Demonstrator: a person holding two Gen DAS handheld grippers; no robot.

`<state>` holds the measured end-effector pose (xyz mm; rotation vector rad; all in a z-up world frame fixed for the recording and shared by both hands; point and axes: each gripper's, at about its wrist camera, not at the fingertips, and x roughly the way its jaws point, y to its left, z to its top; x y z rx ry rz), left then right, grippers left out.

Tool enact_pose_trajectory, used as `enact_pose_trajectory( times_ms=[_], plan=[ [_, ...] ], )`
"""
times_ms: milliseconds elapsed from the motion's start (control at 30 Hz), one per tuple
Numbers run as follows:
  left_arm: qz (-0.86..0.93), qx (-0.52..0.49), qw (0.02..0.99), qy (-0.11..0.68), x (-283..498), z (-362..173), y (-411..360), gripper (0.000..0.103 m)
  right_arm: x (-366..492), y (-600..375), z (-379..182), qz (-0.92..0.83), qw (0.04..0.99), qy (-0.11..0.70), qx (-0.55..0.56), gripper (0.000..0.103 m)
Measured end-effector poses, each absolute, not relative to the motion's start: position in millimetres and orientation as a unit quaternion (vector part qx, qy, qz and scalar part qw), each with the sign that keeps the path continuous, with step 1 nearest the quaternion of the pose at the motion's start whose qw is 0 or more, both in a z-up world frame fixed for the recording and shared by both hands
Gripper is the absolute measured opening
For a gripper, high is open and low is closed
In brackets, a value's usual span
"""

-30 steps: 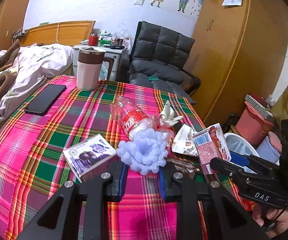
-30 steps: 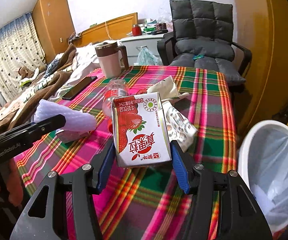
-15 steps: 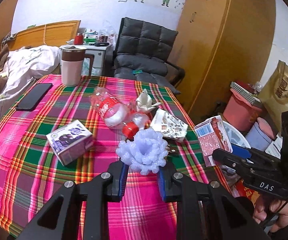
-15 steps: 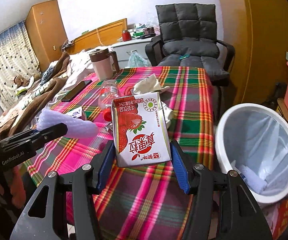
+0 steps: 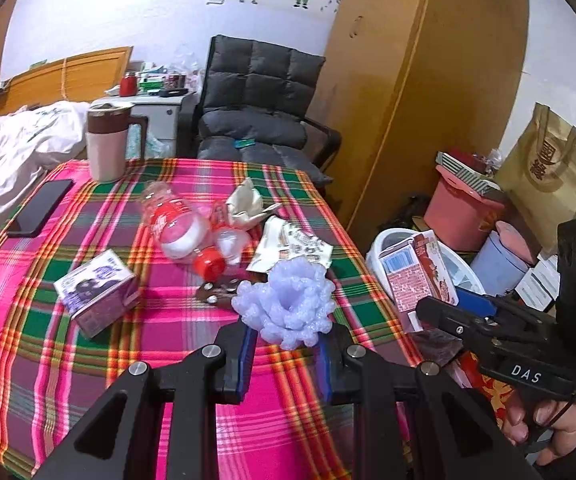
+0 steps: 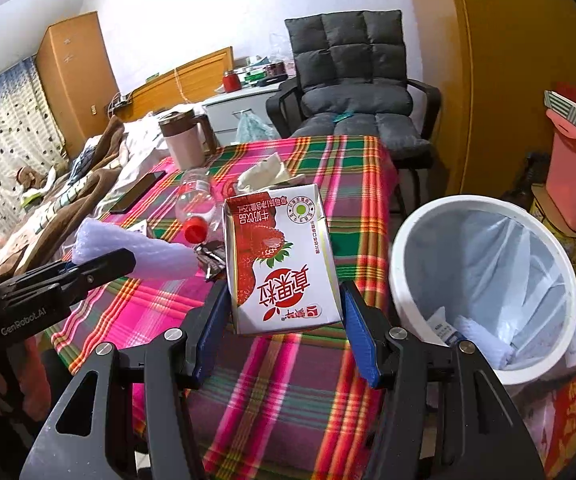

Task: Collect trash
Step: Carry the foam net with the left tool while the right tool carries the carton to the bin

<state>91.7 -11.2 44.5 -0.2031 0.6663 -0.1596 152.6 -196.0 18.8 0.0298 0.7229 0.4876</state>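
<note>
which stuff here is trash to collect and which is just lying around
Part of the job:
- strawberry milk carton, held in right gripper
- foam net, held in left gripper
- white bin
- plastic bottle
- purple carton
- crumpled wrapper

Just lying about:
- phone
- pink mug
- grey chair

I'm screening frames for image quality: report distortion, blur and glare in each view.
Left wrist view: fisheye bends the wardrobe, dark corner vignette, foam net slightly soft. Right wrist view: same bowing, strawberry milk carton sharp, bin rim bright without hard glare.
</note>
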Motion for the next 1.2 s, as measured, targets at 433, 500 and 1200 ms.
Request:
enact_pose_trajectory(
  times_ms=[433, 500, 1200],
  plan=[
    [-0.145, -0.071, 0.933, 0.323, 124.6, 54.0, -69.9, 0.026, 151.1, -252.3, 16.3, 0.168, 0.920, 0.353, 0.041, 0.057],
    [-0.156, -0.068, 0.931, 0.323, 130.5, 53.7, -80.2, 0.026, 150.9, -262.1, 15.2, 0.156, 0.921, 0.354, 0.046, 0.057],
    [-0.253, -0.050, 0.900, 0.351, 187.5, 26.9, -165.8, 0.026, 161.8, -326.4, -5.5, 0.069, 0.917, 0.386, 0.074, 0.057]
  ],
)
